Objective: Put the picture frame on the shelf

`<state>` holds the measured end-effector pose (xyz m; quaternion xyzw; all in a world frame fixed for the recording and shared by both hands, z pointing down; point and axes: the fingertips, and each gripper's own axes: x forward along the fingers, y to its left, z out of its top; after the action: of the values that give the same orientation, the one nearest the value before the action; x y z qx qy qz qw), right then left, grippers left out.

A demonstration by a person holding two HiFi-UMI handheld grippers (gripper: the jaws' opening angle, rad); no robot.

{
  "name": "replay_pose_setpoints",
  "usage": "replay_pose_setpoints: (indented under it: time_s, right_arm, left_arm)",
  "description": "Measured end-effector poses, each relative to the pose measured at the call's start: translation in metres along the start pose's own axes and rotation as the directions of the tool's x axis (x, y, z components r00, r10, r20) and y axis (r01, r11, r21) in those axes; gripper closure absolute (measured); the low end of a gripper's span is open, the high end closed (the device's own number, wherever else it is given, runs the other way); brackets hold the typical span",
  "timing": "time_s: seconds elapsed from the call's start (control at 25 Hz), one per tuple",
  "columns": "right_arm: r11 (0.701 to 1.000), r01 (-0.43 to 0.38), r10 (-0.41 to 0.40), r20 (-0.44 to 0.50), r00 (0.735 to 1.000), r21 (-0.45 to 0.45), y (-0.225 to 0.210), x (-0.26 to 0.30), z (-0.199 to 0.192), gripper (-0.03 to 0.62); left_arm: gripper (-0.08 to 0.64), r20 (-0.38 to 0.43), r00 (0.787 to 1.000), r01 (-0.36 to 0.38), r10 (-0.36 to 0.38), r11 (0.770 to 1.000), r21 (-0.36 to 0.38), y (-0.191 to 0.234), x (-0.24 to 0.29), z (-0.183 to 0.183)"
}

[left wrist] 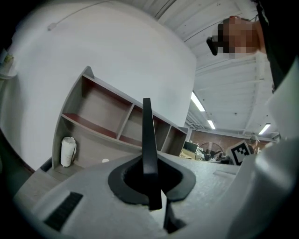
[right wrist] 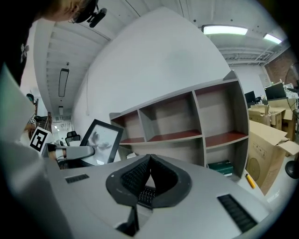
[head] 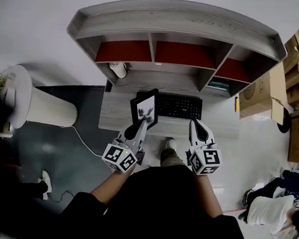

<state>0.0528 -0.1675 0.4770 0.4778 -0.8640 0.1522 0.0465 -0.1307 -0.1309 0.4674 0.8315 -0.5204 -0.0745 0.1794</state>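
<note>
Clamping the picture frame (head: 144, 108) by its bottom edge, the left gripper (head: 144, 123) holds it above the desk (head: 113, 120), the right gripper (head: 195, 123) is closed and empty, and the shelf (head: 177, 25) placement is not yet done.

We hold the picture frame (head: 144, 109) clamped by its lower edge in our left tool (head: 141, 125). It is a thin black frame around a pale grey print. It stands nearly upright, tilted slightly, lifted above the tabletop (head: 113, 120) and short of the shelf (head: 177, 31). In the left gripper view we see it edge-on (left wrist: 147, 140). The shelf is grey wood-grain with a curved top and three upper compartments with red-brown floors, and it stands against the white wall.
</note>
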Motion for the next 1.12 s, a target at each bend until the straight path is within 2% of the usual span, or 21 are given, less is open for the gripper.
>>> replay_pose_setpoints:
  time_s: [0.36,0.6,0.76,0.88,1.12]
  right_arm:
    - [0.998,-0.028,0.026,0.029,0.999,0.059,-0.067,0.051,0.032,0.580]
    - [0.995,-0.083,0.081,0.042,0.996,0.049,-0.085,0.082,0.045,0.580]
    - [0.996,-0.083,0.080,0.063,0.995,0.044,-0.100,0.097,0.061,0.580]
    - [0.995,-0.084,0.079,0.094,0.992,0.045,-0.106,0.099,0.072,0.579]
    - [0.998,-0.058,0.053,0.138,0.989,0.035,-0.114,0.102,0.086,0.580]
  left_arm:
    - [0.532,0.010,0.999,0.034,-0.034,0.999,0.005,-0.005,0.103,0.017]
    - [0.531,0.027,0.999,0.036,-0.037,0.999,0.031,-0.005,0.161,0.035]
    - [0.531,0.005,0.999,0.034,-0.034,0.999,0.034,0.003,0.195,0.042]
    - [0.531,-0.003,0.998,0.061,-0.061,0.997,0.036,0.005,0.220,0.047]
    - [0.531,-0.025,0.987,0.160,-0.160,0.987,0.026,-0.003,0.273,0.053]
